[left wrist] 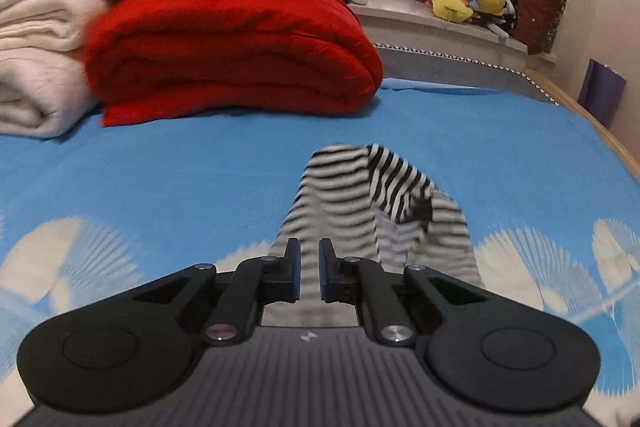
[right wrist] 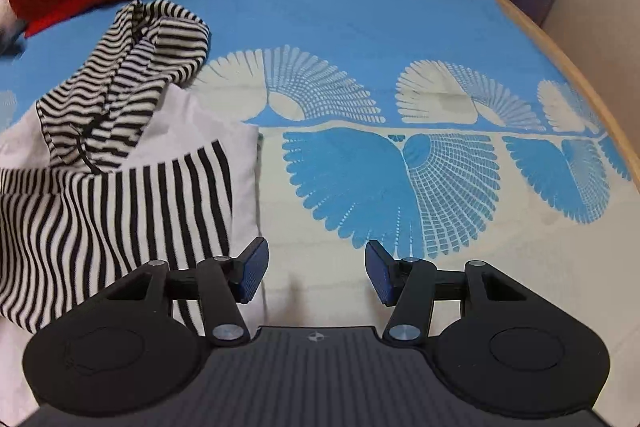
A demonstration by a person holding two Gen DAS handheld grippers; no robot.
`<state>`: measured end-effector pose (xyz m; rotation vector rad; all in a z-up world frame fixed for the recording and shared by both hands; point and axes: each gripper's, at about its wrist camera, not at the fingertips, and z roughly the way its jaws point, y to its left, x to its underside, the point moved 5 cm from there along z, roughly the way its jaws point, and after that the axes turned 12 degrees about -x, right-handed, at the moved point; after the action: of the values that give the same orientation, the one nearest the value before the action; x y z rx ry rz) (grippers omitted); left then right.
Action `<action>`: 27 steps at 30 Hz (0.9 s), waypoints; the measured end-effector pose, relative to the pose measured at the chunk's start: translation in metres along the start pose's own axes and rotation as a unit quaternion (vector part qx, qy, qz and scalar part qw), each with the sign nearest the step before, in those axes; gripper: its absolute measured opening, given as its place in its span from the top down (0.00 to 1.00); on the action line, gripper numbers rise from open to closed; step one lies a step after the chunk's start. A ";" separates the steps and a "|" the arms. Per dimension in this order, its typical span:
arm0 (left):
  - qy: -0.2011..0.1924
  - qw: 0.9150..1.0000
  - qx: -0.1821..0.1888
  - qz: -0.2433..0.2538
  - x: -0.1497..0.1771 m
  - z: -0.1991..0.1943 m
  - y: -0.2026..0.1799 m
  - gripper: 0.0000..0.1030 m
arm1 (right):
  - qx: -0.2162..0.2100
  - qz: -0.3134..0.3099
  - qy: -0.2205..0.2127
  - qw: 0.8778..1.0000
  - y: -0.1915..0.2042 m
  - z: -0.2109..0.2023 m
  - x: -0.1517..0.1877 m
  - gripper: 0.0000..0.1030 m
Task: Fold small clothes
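Bed (right wrist: 360, 7) under a blue fan-print sheet; folded red blanket (left wrist: 232, 51) at its head. Striped garment (right wrist: 120, 155) lies rumpled on the sheet. Left gripper (left wrist: 309, 269): jaws nearly together, striped cloth between them, grip uncertain. Right gripper (right wrist: 316, 273): jaws apart, just beside the garment.

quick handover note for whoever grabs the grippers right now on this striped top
Left gripper: fingers nearly shut, apparently pinching the striped top; its cloth rises in front of the camera.
Right gripper: open, empty, above the bedsheet just right of the top.
Top lies rumpled on the bed near the red blanket, one part bunched.
Done: no neat fold visible.
Left: flatten and fold it.
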<state>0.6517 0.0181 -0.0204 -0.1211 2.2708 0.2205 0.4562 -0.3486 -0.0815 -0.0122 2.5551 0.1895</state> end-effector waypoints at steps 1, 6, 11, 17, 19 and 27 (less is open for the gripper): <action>0.002 1.000 0.007 0.004 -0.009 0.015 -0.006 0.91 | 0.000 0.001 0.001 1.000 -0.002 0.001 0.000 0.46; 0.005 1.000 0.024 -0.001 -0.056 0.093 -0.028 0.85 | 0.002 -0.002 0.006 1.000 -0.001 0.006 0.001 0.46; 0.030 0.998 0.012 -0.056 -0.090 0.158 -0.038 0.41 | -0.007 -0.005 0.017 1.000 0.004 0.012 0.003 0.46; 0.107 0.990 -0.002 -0.091 -0.092 0.219 -0.051 0.43 | -0.002 -0.002 0.018 1.000 -0.002 0.014 0.002 0.46; 0.110 0.991 -0.001 -0.073 -0.088 0.225 -0.054 0.83 | -0.001 0.002 0.018 1.000 -0.004 0.014 0.002 0.46; 0.008 0.996 0.083 0.039 -0.058 0.113 -0.045 0.96 | -0.016 0.023 0.006 1.000 -0.008 0.003 -0.004 0.46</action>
<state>0.7806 -0.0025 -0.0536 0.0526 2.3022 0.0720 0.4618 -0.3565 -0.0831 0.0326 2.5653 0.2494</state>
